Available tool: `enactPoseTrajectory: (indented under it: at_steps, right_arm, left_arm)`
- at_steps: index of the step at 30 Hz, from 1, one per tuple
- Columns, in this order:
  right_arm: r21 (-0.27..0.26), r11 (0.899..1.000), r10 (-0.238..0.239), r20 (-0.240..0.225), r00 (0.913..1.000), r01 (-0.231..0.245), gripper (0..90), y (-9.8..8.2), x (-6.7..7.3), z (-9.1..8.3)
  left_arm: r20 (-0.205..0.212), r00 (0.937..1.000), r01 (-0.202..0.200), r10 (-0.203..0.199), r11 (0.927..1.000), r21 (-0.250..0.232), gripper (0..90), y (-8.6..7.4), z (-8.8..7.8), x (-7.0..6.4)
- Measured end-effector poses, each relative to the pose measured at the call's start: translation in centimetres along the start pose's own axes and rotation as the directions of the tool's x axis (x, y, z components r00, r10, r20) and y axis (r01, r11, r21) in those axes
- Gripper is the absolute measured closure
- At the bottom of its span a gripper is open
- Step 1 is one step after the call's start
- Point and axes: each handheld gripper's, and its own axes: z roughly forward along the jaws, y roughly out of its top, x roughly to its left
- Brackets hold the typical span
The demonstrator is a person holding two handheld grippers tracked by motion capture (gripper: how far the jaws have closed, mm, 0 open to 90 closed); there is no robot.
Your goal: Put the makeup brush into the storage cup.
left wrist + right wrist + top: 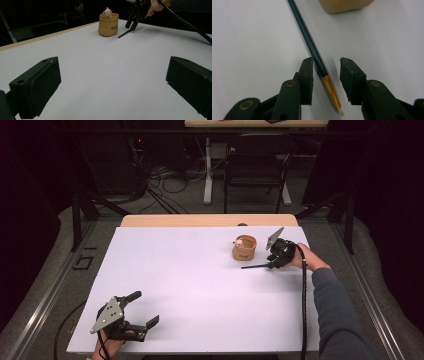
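Note:
A paintbrush (255, 266) with a dark handle, gold ferrule and pale tip lies on the white sheet, just in front of a tan sack-shaped pot (244, 249) that has a small white figure at its rim. My right gripper (272, 265) is lowered over the brush's ferrule end. In the right gripper view the brush (307, 37) runs between the jaws of the right gripper (326, 60), close to the left pad, with a gap to the right pad. My left gripper (146, 307) rests wide open at the front left, with nothing between its jaws (113, 67).
The white sheet (200, 290) covers a wooden table whose far edge (200, 220) shows. Beyond it stand a dark chair (255, 170) and floor cables. A person's sleeve (335, 310) reaches in along the right edge.

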Motion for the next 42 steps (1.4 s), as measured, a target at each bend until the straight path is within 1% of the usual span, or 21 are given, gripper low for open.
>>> enactPoseTrajectory:
  at_steps: [1,3,4,5,7,9,10,11,14,15,17,23,25,26,30,31,32,33,34,36,42]
  right_arm:
    - [0.002,1.0,-0.025,-0.001,0.9997,0.025,66.6,0.3,0.0,0.0]
    - [0.076,0.996,-0.04,-0.027,0.9988,0.042,67.0,0.6,0.1,0.0]
    - [0.076,0.996,-0.04,-0.027,0.9988,0.042,67.0,0.6,0.1,0.0]
    - [0.049,0.998,-0.036,-0.024,0.9991,0.038,68.0,0.4,0.2,0.5]
    - [0.154,0.986,-0.049,-0.054,0.9973,0.056,69.2,0.7,-0.1,-0.1]
    - [0.132,0.988,-0.073,-0.063,0.9953,0.081,72.2,0.7,-0.2,0.1]
    - [0.069,0.996,-0.045,-0.044,0.998,0.048,73.4,0.4,0.1,0.5]
    - [0.095,0.994,-0.05,-0.054,0.9973,0.055,75.4,0.5,0.1,0.3]
    - [0.12,0.99,-0.065,-0.069,0.9955,0.073,79.1,0.7,0.0,0.3]
    - [0.089,0.994,-0.06,-0.064,0.9961,0.065,79.9,0.6,0.1,0.5]
    - [0.12,0.99,-0.07,-0.079,0.9944,0.079,82.5,0.8,0.1,0.4]
    - [0.101,0.991,-0.076,-0.066,0.995,0.082,83.5,0.9,0.4,0.6]
    - [0.184,0.977,-0.09,-0.079,0.9928,0.104,83.6,1.3,0.3,0.1]
    - [0.193,0.975,-0.096,-0.08,0.9922,0.11,83.7,1.4,0.4,0.1]
    - [0.166,0.98,-0.096,-0.075,0.9925,0.108,83.7,1.1,0.6,0.0]
    - [0.103,0.989,-0.096,-0.057,0.9937,0.102,83.7,0.8,0.8,0.3]
    - [0.161,0.981,-0.095,-0.074,0.9928,0.106,83.7,1.0,0.7,-0.4]
    - [0.235,0.963,-0.112,-0.092,0.9895,0.131,83.7,1.4,0.6,-1.1]
    - [0.215,0.968,-0.113,-0.085,0.99,0.129,83.7,1.4,0.8,-1.2]
    - [0.125,0.985,-0.11,-0.06,0.9921,0.117,83.7,1.1,1.3,-0.9]
    - [0.139,0.979,-0.143,-0.059,0.988,0.15,83.8,1.8,2.1,-2.0]
  left_arm:
    - [-0.003,1.0,-0.001,0.001,1.0,0.001,0.0,0.0,0.0,0.0]
    - [-0.006,1.0,-0.001,0.001,1.0,0.0,0.0,0.0,0.0,0.0]
    - [0.0,1.0,0.0,0.0,1.0,0.002,0.0,0.0,0.0,0.0]
    - [-0.006,1.0,0.0,0.0,1.0,-0.001,0.0,0.0,0.0,0.0]
    - [-0.001,1.0,-0.002,0.002,1.0,0.002,0.0,0.0,0.0,0.0]
    - [0.002,1.0,-0.002,0.002,1.0,0.001,0.0,0.0,0.0,0.0]
    - [0.002,1.0,0.0,0.0,1.0,0.002,0.0,0.0,0.0,0.0]
    - [0.004,1.0,-0.002,0.002,1.0,0.007,0.0,0.0,0.0,0.0]
    - [0.004,1.0,-0.003,0.003,1.0,0.007,0.0,0.0,0.0,0.0]
    - [0.004,1.0,-0.004,0.004,1.0,0.007,0.0,0.0,0.0,0.0]
    - [0.003,1.0,-0.004,0.004,1.0,0.007,0.0,0.0,0.0,0.0]
    - [-0.001,1.0,-0.003,0.003,1.0,0.005,0.0,0.0,0.1,-0.1]
    - [-0.001,1.0,-0.003,0.003,1.0,0.006,0.0,0.0,0.1,-0.1]
    - [-0.001,1.0,-0.004,0.004,1.0,0.006,0.0,0.0,0.1,-0.1]
    - [0.003,1.0,-0.003,0.003,1.0,0.009,0.0,0.0,0.1,0.0]
    - [-0.002,1.0,-0.002,0.002,1.0,0.007,0.0,0.0,0.1,0.0]
    - [-0.005,1.0,-0.003,0.003,1.0,0.007,0.0,0.0,0.2,-0.1]
    - [-0.003,1.0,-0.004,0.004,1.0,0.009,0.0,0.0,0.2,-0.1]
    - [0.002,1.0,-0.006,0.006,0.9999,0.012,0.0,0.0,0.2,-0.1]
    - [0.002,1.0,-0.006,0.006,0.9999,0.013,0.0,0.0,0.2,-0.1]
    - [0.0,1.0,-0.006,0.006,0.9999,0.012,0.0,0.0,0.2,-0.1]
